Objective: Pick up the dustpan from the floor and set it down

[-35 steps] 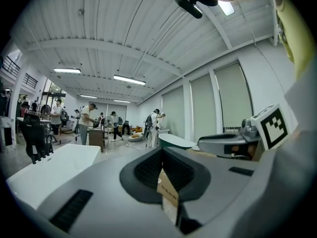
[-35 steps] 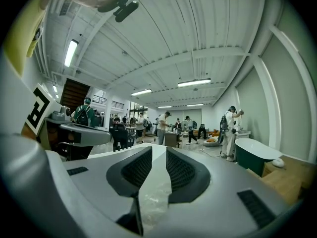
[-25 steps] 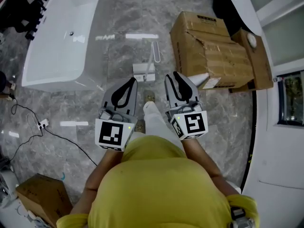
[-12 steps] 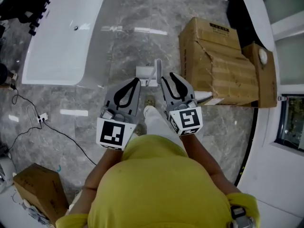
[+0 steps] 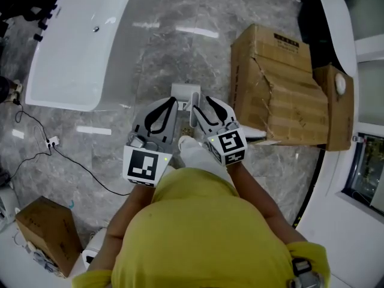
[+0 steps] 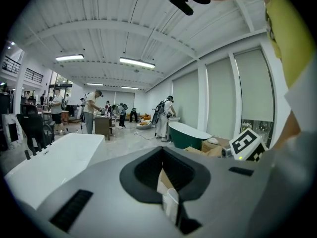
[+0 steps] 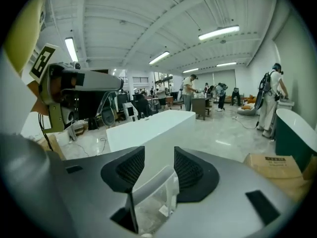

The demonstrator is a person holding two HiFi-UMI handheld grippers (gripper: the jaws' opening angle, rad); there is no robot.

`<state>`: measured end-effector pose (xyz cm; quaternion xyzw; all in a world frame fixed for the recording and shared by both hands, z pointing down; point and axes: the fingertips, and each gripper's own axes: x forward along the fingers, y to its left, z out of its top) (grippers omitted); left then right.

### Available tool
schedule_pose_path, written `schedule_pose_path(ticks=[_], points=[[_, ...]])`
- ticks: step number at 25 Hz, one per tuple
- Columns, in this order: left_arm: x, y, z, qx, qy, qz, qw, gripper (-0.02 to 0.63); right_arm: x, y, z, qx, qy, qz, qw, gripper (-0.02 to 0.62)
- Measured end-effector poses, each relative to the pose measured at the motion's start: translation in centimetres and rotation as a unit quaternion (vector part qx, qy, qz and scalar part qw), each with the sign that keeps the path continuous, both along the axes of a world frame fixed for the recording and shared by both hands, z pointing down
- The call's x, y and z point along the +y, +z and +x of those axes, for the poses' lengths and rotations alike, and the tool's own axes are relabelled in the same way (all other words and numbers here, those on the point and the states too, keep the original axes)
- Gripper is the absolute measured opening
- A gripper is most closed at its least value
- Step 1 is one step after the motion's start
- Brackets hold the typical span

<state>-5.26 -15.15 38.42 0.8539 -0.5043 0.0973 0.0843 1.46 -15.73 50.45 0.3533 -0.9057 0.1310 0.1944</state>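
Observation:
The white dustpan [image 5: 182, 92] stands on the grey marble floor with its long handle [image 5: 194, 108] pointing up toward me. My right gripper [image 5: 207, 104] is tilted down over it. Its jaws are opening and stand apart on either side of the handle, and the pads do not press on it. In the right gripper view the translucent white dustpan [image 7: 154, 193] fills the gap low between the two dark pads. My left gripper [image 5: 162, 105] hovers just left of the dustpan, shut, with nothing in it.
A white bathtub [image 5: 78, 47] lies at the upper left. A torn cardboard box [image 5: 273, 86] stands close on the right, with a smaller one [image 5: 45, 233] at the lower left. A black cable [image 5: 72, 161] runs to a power strip [image 5: 53, 141] on the floor.
Both grippers have moved forward to the dustpan. The right gripper has dipped lower and its jaws have spread around the handle. The left gripper stays shut.

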Motion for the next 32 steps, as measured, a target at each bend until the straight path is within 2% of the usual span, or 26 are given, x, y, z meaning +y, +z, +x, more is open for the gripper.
schedule_pose_path(ticks=[5, 9, 14, 19, 22, 25, 29, 32], points=[[-2.0, 1.7, 0.0, -0.021, -0.013, -0.015, 0.9996, 0.000, 0.0, 3.6, -0.1, -0.015, -0.041, -0.085, 0.995, 0.219], [-2.9, 2.4, 0.4, -0.025, -0.021, -0.024, 0.9992, 0.000, 0.2, 5.8, 0.2, -0.062, -0.056, -0.169, 0.982, 0.241], [-3.0, 3.1, 0.7, -0.028, -0.016, -0.033, 0.9989, 0.000, 1.8, 8.1, -0.6, -0.131, -0.082, -0.293, 0.943, 0.281], [-3.0, 3.8, 0.8, -0.024, -0.006, -0.046, 0.9986, 0.000, 3.0, 9.1, -2.1, -0.188, -0.101, -0.373, 0.903, 0.288], [-3.1, 4.0, 0.9, -0.018, 0.004, -0.051, 0.9985, 0.000, 3.5, 9.1, -3.0, -0.216, -0.120, -0.398, 0.883, 0.269], [-3.4, 3.9, 0.5, -0.013, 0.010, -0.056, 0.9983, 0.000, 3.1, 9.2, -3.7, -0.223, -0.123, -0.396, 0.882, 0.247], [-3.7, 3.6, -0.6, -0.012, 0.011, -0.060, 0.9981, 0.000, 2.6, 9.4, -4.2, -0.233, -0.118, -0.403, 0.877, 0.180], [-3.8, 3.7, -1.0, -0.017, 0.012, -0.064, 0.9978, 0.000, 2.5, 9.6, -4.1, -0.226, -0.112, -0.400, 0.881, 0.156]])
